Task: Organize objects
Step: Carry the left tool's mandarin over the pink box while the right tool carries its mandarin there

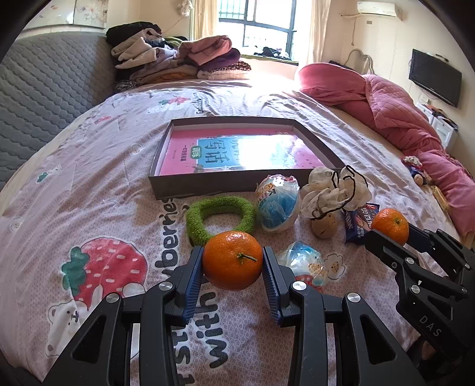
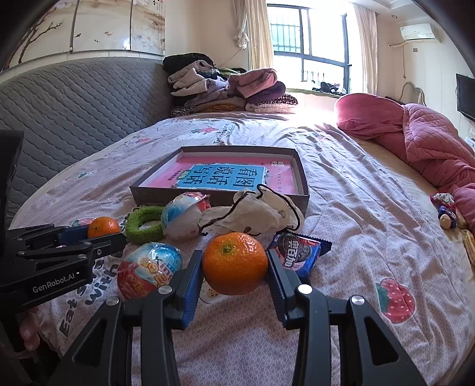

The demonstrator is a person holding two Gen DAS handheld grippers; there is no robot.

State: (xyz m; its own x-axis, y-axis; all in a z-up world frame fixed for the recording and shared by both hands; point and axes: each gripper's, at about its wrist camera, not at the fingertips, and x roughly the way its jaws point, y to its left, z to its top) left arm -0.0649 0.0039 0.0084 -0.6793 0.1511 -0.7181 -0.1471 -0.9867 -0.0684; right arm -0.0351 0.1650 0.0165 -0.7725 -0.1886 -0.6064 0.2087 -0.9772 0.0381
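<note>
Tangerines: one point(image 1: 231, 261) clamped between my left gripper point(image 1: 232, 267) pads, the other point(image 2: 234, 263) clamped in my right gripper point(image 2: 235, 267), both just above the bedsheet point(image 1: 89, 184), near side of the shallow box point(image 1: 184, 185). Sheet is pinkish, strawberry and bear print, covers a bed; grey quilted headboard point(image 2: 74, 104) left, folded clothes pile point(image 2: 225, 86) at far end, pink quilt point(image 2: 415, 139) bunched right, barred window point(image 2: 308, 44) blown out by sun, TV point(image 1: 435, 77) and AC unit point(image 1: 377, 9) on right wall. Box holds a pink book point(image 2: 219, 175). Between the box and me: green knit ring point(image 1: 219, 213), two wrapped toy eggs point(image 1: 277, 205) point(image 2: 148, 267), cookie packet point(image 2: 298, 251), crumpled white pouch point(image 2: 252, 213). Book cover glares out in left view; a small brown object point(image 1: 323, 227) under the pouch is unclear; small figures point(image 2: 446, 210) at bed edge are too small to identify.
</note>
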